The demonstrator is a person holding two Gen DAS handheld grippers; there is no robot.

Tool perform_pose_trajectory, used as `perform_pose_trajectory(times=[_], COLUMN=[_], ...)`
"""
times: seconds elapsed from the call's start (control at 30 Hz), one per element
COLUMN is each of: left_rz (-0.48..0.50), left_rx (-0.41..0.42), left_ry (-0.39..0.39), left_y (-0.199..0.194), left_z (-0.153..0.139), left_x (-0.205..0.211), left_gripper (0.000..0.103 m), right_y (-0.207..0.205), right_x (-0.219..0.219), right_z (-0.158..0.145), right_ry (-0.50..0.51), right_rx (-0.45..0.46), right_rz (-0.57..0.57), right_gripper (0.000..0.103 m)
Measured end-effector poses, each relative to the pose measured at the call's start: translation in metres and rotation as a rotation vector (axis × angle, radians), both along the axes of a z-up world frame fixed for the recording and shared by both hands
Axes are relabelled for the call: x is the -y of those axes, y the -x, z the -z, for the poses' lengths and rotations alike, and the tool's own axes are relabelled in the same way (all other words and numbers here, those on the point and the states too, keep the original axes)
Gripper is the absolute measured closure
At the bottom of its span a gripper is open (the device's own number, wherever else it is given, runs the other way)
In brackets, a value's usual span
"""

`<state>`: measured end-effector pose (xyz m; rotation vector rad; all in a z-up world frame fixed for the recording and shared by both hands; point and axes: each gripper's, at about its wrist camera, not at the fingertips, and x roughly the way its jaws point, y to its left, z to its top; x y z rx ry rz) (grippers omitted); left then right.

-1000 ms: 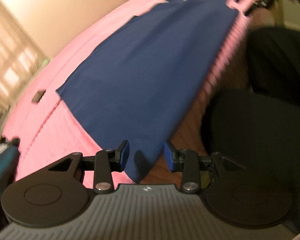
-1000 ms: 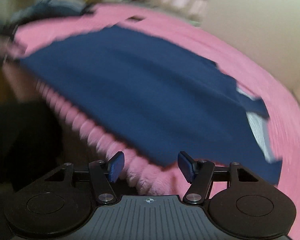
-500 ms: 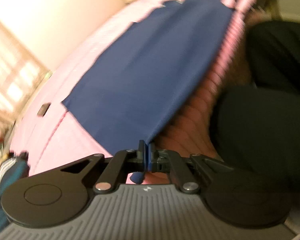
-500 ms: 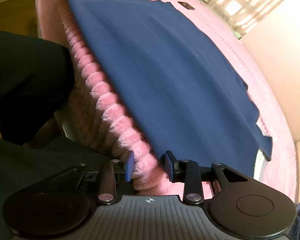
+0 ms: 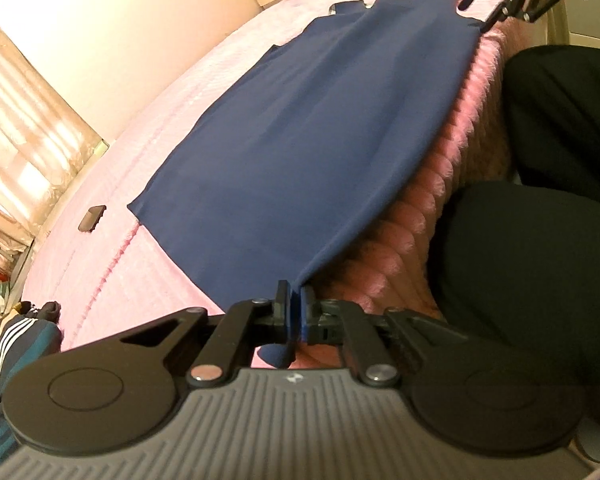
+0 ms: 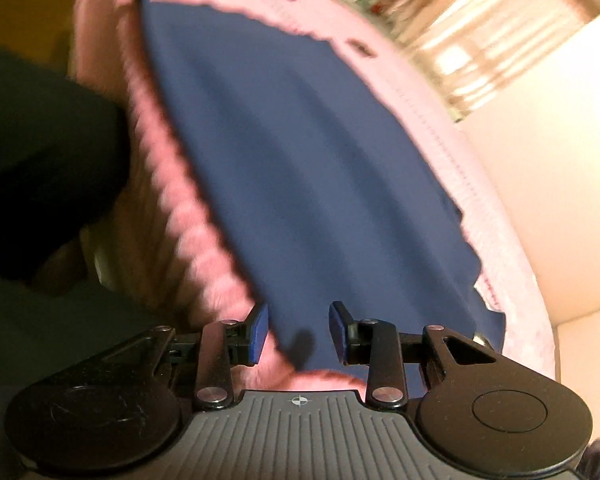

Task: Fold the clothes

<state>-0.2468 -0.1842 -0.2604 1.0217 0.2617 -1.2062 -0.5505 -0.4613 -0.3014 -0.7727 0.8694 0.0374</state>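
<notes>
We see a smooth navy-blue garment (image 5: 312, 128) spread flat on a bed covered with a fluffy ribbed pink blanket (image 5: 112, 276), and we take that garment as our landmark. Its long side runs along the bed's edge, where the pink blanket drops over the side.

Our left tongs (image 5: 294, 314) are pressed together on the garment's near corner; a small flap of blue cloth hangs out below the pads. Our right tongs (image 6: 298, 330) stand apart at the garment's opposite end, one blue pad (image 6: 258, 330) over the pink blanket's ribbed edge and the other over the blue cloth, with the garment's corner lying between them; we cannot tell whether either pad touches the fabric. In the left wrist view the right tongs (image 5: 484, 2) appear at the garment's far end, also spread.

Beyond the garment's far side, a small dark rectangular object (image 5: 92, 218) lies on the blanket, well apart from the cloth. To the left of the garment's near corner, a striped teal-and-white piece of clothing (image 5: 16, 338) sits at the bed's edge. Dark trousers (image 5: 540, 240) fill the space beside the garment's hanging edge.
</notes>
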Motion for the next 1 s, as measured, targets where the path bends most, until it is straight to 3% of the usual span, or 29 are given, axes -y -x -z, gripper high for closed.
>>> perform_pose_trajectory(times=[0.17,0.33,0.37,0.4,0.47,0.5,0.8,1.0], left_rz=[0.024,0.083,0.089,0.091,0.090,0.089,0.069,0.034], left_rx=[0.094,0.249,0.276,0.297,0.317,0.321,0.265,0.160], left_ry=[-0.032,-0.112,-0.119,-0.127,-0.140,-0.145,-0.084,-0.148], left_y=[0.007,0.022,0.024,0.025,0.026,0.025,0.031,0.031], left_z=[0.009,0.026,0.029,0.032,0.038,0.039,-0.009,0.015], left_x=[0.003,0.000,0.000,0.001,0.005,0.007,-0.028,-0.029], left_gripper=[0.088,0.080,0.080,0.080,0.082,0.101,0.102,0.100], right_y=[-0.006,-0.006,-0.008,-0.011,-0.018,-0.022,0.010,0.020], right_x=[0.001,0.003,0.004,0.005,0.008,0.011,-0.016,-0.024], right_z=[0.016,0.020,0.022,0.024,0.022,0.020,-0.038,-0.015], right_ry=[0.141,0.185,0.188,0.189,0.172,0.160,0.087,0.086], right_rx=[-0.023,-0.010,-0.010,-0.015,-0.017,-0.018,-0.001,-0.037], right_rz=[-0.073,-0.090,-0.095,-0.097,-0.079,-0.066,-0.027,-0.010], right_gripper=[0.070,0.071,0.076,0.095,0.099,0.100,0.101,0.101])
